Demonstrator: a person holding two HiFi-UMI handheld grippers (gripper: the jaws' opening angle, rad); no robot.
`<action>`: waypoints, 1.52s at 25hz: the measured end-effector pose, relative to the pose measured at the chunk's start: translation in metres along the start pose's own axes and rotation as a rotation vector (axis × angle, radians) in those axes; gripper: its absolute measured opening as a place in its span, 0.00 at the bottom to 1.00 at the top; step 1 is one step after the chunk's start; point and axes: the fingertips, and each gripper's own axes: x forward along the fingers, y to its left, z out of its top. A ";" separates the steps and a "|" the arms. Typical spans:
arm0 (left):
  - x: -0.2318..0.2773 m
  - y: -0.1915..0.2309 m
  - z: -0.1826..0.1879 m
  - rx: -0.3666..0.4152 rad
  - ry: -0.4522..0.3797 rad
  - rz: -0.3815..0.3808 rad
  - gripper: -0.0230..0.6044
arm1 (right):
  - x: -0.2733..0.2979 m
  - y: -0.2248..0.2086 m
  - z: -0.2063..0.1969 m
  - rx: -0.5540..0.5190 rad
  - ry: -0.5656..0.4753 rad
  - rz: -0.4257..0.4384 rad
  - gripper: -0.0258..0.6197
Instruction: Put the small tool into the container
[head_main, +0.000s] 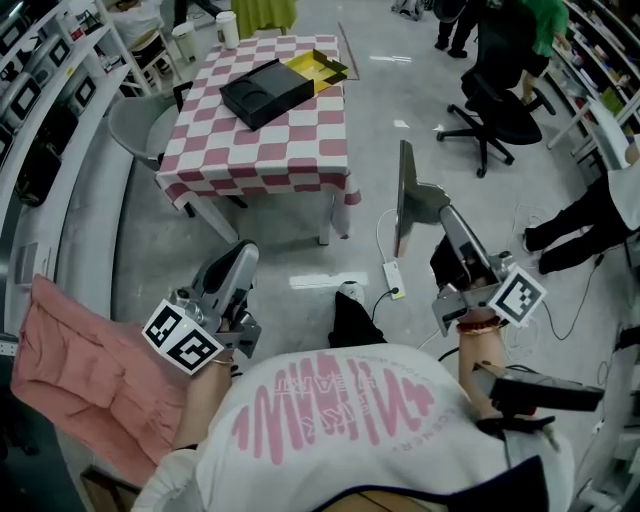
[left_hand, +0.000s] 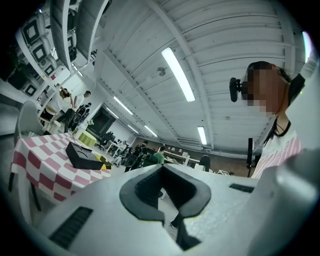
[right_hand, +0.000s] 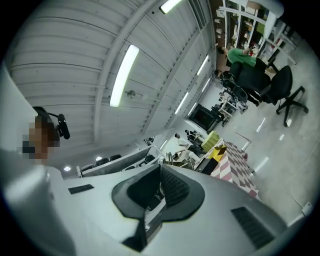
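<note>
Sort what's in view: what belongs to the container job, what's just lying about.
For the job: black container, checked table under it, left gripper, right gripper. No small tool shows.
Lying about: white cup, office chair, power strip, pink cloth.

A desk (head_main: 290, 150) under a red-and-white checked cloth carries a white cup (head_main: 228, 29) at its far corner, a black office chair (head_main: 500, 115) standing well apart on the floor (head_main: 400, 90).

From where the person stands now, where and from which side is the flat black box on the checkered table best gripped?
Probably the near rim of the flat black box, beside the corner pointing toward the person, from above: it lies low, flat and diagonal on the red-and-white checkered table.
</note>
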 end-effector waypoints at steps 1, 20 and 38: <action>0.007 0.006 0.002 0.010 -0.002 0.005 0.05 | 0.008 -0.007 0.005 -0.001 -0.001 0.008 0.06; 0.194 0.144 0.077 0.083 -0.133 0.062 0.05 | 0.214 -0.137 0.140 -0.020 0.031 0.183 0.06; 0.247 0.247 0.064 0.004 -0.153 0.209 0.05 | 0.323 -0.258 0.142 0.073 0.103 0.177 0.06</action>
